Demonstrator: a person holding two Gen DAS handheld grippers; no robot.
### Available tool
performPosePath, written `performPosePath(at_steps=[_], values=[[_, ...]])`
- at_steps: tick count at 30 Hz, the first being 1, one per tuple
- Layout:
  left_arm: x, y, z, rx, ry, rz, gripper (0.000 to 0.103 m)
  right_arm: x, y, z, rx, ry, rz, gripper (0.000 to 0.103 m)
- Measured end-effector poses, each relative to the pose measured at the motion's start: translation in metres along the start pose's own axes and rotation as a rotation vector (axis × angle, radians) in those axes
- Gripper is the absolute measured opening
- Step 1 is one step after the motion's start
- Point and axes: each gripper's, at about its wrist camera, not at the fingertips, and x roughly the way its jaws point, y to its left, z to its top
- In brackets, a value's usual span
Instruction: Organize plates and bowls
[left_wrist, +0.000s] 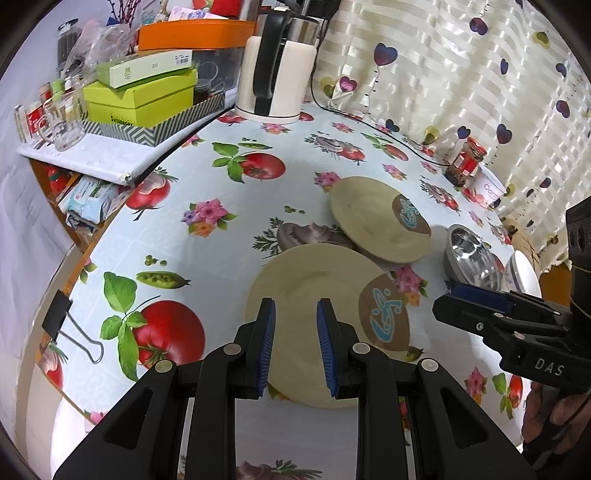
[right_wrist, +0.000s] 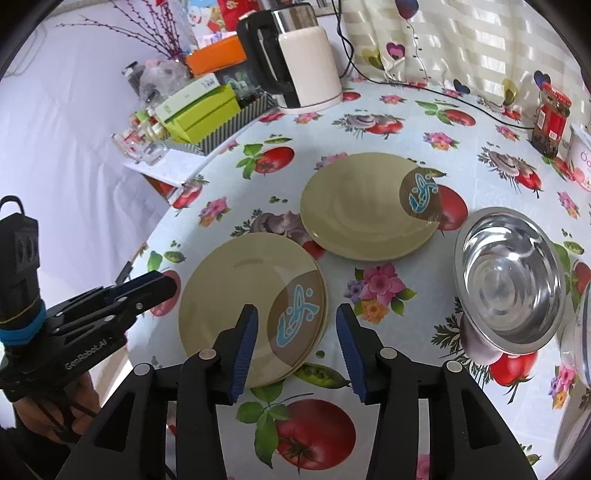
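Right gripper (right_wrist: 295, 343): jaws apart, empty, above the near-right rim of the near plates (right_wrist: 236, 295), which appear as a stack of two. A single plate (right_wrist: 354, 210) lies beyond them, apart. Steel bowl (right_wrist: 509, 280) stands at right. Left gripper (right_wrist: 147, 286) hovers at the stack's left edge. Kettle (right_wrist: 306, 62) at far edge

The white-rimmed glass bowl (right_wrist: 583, 332) beside the shiny steel bowl (right_wrist: 509, 277) is mostly chopped off by the right edge. The beige near plate stack (right_wrist: 236, 295) could be 2 or 3, can't tell. The pink-lettered white tub (right_wrist: 581, 155) is cut off too.
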Motion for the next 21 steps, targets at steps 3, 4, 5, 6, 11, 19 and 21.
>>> performPosePath(at_steps=[3, 4, 5, 6, 11, 19, 21], values=[[0.000, -0.004, 0.001, 0.006, 0.001, -0.004, 0.024, -0.006, 0.000, 0.000, -0.004, -0.008, -0.008, 0.051], [0.000, -0.005, 0.002, 0.008, 0.000, -0.006, 0.024, -0.007, -0.001, 0.000, -0.008, -0.008, -0.006, 0.051], [0.001, -0.006, 0.003, 0.010, 0.000, -0.009, 0.024, -0.009, 0.000, 0.001, -0.013, -0.011, -0.004, 0.051], [0.001, -0.008, 0.003, 0.011, 0.000, -0.012, 0.024, -0.011, 0.000, 0.001, -0.018, -0.016, -0.008, 0.051], [0.002, -0.014, 0.007, 0.018, 0.003, -0.027, 0.024, -0.017, -0.001, 0.003, -0.034, -0.029, -0.018, 0.051], [0.006, -0.021, 0.013, 0.023, 0.007, -0.045, 0.024, -0.023, -0.005, 0.009, -0.039, -0.044, -0.037, 0.051], [0.007, -0.022, 0.014, 0.023, 0.009, -0.048, 0.024, -0.024, -0.006, 0.010, -0.038, -0.045, -0.040, 0.051]])
